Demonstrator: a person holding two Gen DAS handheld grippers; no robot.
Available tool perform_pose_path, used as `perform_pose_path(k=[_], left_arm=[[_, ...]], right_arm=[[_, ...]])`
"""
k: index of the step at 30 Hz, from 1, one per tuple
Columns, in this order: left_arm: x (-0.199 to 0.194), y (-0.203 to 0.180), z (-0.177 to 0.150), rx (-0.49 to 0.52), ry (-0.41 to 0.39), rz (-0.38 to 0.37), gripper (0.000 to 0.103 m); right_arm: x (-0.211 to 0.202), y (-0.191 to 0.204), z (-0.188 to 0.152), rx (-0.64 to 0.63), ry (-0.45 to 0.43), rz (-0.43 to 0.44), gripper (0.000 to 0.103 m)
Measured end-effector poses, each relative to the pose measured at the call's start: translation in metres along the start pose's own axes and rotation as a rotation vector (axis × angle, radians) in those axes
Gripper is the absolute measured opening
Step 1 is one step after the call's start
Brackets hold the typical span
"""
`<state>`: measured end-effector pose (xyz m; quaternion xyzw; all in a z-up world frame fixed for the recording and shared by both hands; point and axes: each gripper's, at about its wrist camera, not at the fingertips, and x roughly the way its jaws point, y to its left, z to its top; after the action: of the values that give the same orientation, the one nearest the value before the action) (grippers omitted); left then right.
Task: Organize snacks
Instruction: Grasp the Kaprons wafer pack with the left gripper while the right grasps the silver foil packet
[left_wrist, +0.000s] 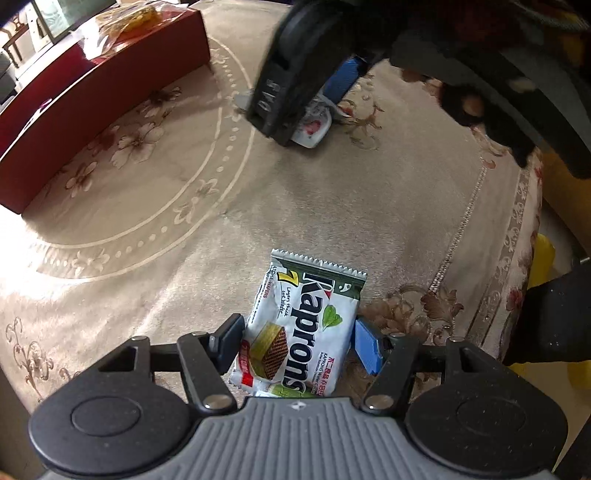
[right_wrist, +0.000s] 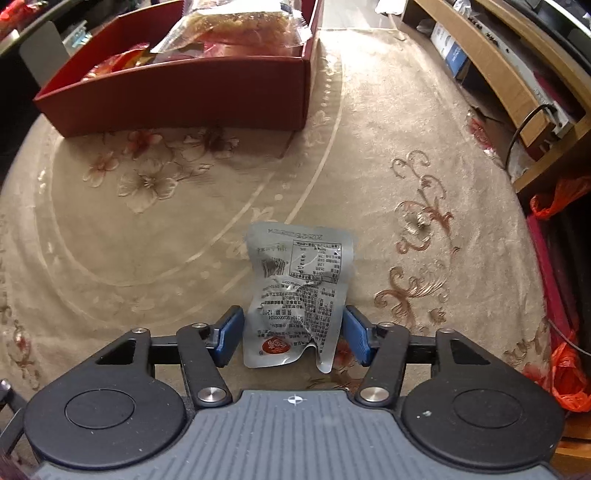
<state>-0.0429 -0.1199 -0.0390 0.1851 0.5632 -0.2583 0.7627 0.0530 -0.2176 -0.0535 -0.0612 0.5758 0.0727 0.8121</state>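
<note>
The left gripper clamps a green-and-white wafer packet at the lower middle of its view, pads pressing both edges. The right gripper pinches a crumpled silver pouch likewise. Both lie on the flowered beige cloth. The red box of snacks sits upper left.

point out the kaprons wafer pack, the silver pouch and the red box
Kaprons wafer pack (left_wrist: 301, 325), left wrist view, printed front
silver pouch (right_wrist: 299, 295), right wrist view, crinkled printed back
red box (right_wrist: 184, 99), right wrist view, near side wall
</note>
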Motion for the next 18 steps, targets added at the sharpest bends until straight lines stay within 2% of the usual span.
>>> perform_pose_path(k=[4,10,18], left_arm=[[-0.002,0.005,-0.001,-0.029,-0.005,-0.007,0.059],[-0.006,0.01,0.002,-0.054,-0.033,0.009,0.059],[0.003,0.005,0.001,-0.026,-0.016,0.045,0.058]], right_arm=[[-0.005,-0.003,-0.002,0.005,-0.004,0.033,0.064],[-0.02,-0.001,-0.003,-0.001,-0.043,0.033,0.064],[-0.026,0.004,-0.003,-0.029,-0.056,0.046,0.064]])
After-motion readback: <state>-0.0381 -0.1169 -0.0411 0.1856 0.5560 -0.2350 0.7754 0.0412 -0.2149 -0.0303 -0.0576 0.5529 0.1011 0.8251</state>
